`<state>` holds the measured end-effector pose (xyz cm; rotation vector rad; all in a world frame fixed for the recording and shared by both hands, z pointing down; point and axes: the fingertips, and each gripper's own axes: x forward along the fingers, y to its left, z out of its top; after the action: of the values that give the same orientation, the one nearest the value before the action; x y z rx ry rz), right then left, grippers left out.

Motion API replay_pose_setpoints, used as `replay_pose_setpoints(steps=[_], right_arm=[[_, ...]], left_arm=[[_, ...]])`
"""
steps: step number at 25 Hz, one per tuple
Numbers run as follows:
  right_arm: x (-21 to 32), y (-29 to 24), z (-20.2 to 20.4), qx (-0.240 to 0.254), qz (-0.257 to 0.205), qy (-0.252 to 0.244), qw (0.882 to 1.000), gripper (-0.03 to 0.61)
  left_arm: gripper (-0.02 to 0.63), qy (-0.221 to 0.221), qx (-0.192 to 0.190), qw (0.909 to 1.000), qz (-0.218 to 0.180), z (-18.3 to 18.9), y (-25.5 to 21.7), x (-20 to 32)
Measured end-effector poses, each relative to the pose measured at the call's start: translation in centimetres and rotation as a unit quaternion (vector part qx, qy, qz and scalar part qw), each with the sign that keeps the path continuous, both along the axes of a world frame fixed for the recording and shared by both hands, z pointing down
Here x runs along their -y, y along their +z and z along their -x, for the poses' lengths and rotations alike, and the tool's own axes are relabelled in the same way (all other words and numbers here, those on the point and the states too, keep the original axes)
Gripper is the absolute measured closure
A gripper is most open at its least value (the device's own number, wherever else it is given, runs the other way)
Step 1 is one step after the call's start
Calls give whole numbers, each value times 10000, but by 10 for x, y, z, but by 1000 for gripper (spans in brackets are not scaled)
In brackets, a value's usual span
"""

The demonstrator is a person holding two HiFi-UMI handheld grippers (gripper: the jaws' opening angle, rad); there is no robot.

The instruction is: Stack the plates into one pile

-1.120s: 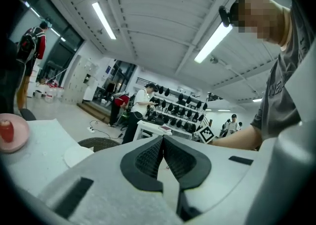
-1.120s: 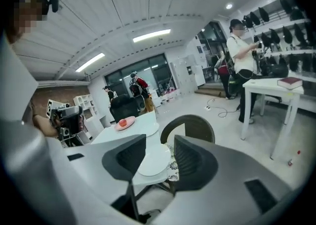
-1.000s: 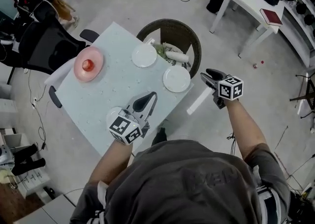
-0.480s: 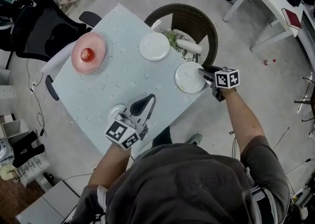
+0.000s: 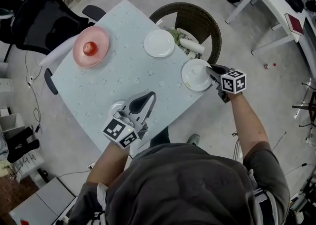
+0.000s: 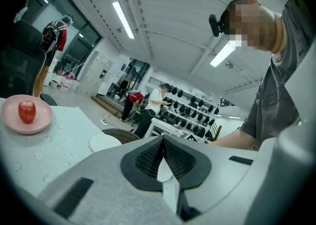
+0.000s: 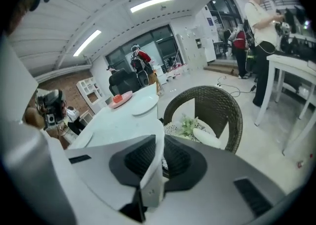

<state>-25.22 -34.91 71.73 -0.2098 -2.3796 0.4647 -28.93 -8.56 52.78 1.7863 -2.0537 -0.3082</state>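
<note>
Plate [image 5: 195,76] at the table's [image 5: 123,75] right edge is pinched by its rim in my right tool [image 5: 211,70], whose jaws have just been closing on it. My left tool [image 5: 146,99] hovers with jaws pressed together, just beside a second white plate [image 5: 116,106] near the front edge; a third plate [image 5: 159,43] lies farther back.

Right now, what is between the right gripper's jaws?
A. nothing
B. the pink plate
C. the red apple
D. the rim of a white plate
D: the jaws of the right gripper have just been closing, and the right gripper view shows them pinching the rim of the white plate.
</note>
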Motion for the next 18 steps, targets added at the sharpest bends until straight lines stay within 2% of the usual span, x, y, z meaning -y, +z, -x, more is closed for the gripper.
replay_pose_setpoints(steps=[4,8,13,18], right_arm=[[-13,-47,-2,305,775,218,9963,572],[-54,-96,5,657,1142,32,9913,574],[-136,-135,32,850,1407,-606,9845,574],[-239,-140,60,745,1584,-1489,9732,574]], left_arm=[[607,-206,53,9997,-106,-6,-14,-23],[607,-491,180,9984,-225,-9,-31,-55],[607,-1010,435,9934,-336,-8,-53,-106],[607,-1731,583,9827,-303,-6,-58,-175]])
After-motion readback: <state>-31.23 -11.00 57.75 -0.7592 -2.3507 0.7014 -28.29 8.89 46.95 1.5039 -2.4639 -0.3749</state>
